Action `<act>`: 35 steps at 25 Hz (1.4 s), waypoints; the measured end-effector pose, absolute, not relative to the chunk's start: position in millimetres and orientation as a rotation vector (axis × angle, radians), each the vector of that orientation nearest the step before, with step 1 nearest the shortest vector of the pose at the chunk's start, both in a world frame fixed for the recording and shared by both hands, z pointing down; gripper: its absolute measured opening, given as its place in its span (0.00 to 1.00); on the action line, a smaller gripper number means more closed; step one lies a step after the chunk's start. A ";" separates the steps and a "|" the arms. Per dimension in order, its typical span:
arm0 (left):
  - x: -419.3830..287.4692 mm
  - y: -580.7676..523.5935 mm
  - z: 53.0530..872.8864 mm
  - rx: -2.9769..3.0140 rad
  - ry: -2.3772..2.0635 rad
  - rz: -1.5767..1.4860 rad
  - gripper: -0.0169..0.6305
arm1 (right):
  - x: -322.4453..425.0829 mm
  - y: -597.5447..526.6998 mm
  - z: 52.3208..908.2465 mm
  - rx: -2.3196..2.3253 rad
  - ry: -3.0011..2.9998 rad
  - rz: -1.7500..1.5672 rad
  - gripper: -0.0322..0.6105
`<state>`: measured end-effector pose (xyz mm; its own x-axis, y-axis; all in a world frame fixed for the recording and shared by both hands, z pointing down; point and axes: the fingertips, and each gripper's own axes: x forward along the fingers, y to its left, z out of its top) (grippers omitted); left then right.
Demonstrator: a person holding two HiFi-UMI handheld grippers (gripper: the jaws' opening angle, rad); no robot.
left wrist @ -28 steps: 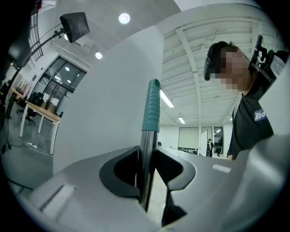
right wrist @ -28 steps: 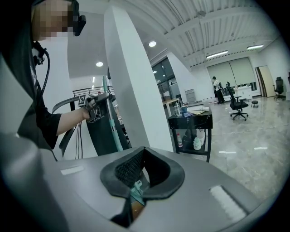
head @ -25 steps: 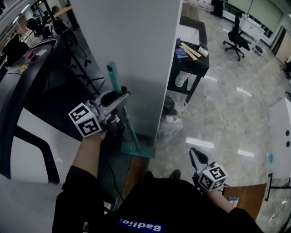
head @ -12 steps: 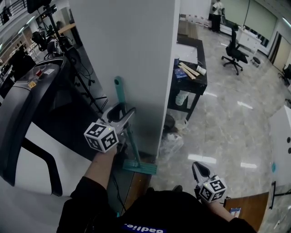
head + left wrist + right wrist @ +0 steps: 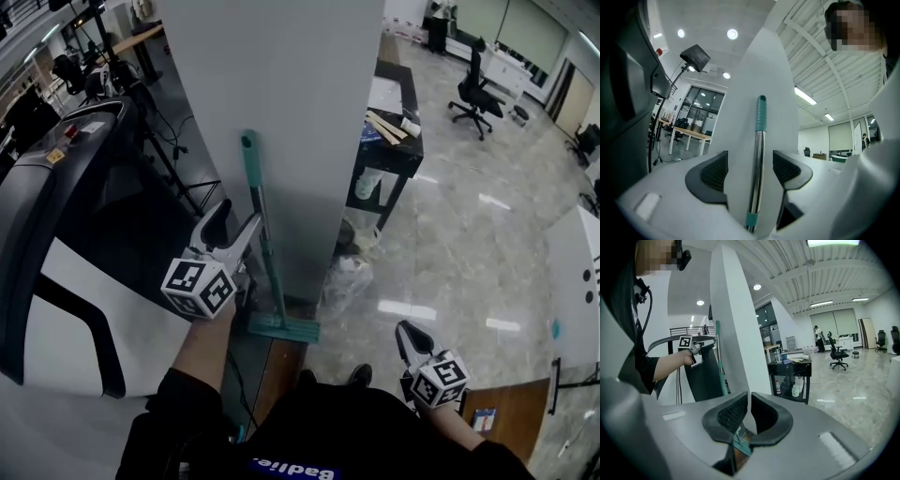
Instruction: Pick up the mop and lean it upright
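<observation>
Teal at the grip and chrome below, the mop (image 5: 271,272) stands nearly upright. Its handle (image 5: 255,178) leans on the white pillar (image 5: 281,103), and its flat head (image 5: 283,328) sits on the floor (image 5: 450,244) at the pillar's foot. The left tongs (image 5: 234,225) have just been opening and stand wide. The handle is between the 2 pads (image 5: 712,171) with a gap on each side, so nothing is gripped. The right tongs (image 5: 410,339) hang low at the person's right, closed together and empty. The lean looks done, yet letting go is the risky part. The handle rests on a smooth flat face and may roll sideways, or the head may slip out on the glossy floor. Drawing the left tongs back crookedly could catch a pad on the handle and tip it over.
</observation>
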<state>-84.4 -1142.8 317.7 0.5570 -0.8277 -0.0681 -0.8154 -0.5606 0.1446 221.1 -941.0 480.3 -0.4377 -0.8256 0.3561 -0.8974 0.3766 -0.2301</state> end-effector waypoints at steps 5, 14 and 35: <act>-91.4 -1113.8 318.7 2.689 -1.400 -0.275 0.49 | 209.5 -921.7 483.8 1.529 -2.442 0.586 0.10; -69.6 -1009.2 286.5 2.717 -1.457 -0.285 0.40 | 205.6 -877.1 456.1 1.468 -2.575 0.497 0.09; 46.8 -737.5 293.3 2.742 -1.472 -0.122 0.05 | 236.3 -679.9 470.0 1.260 -2.796 0.610 0.06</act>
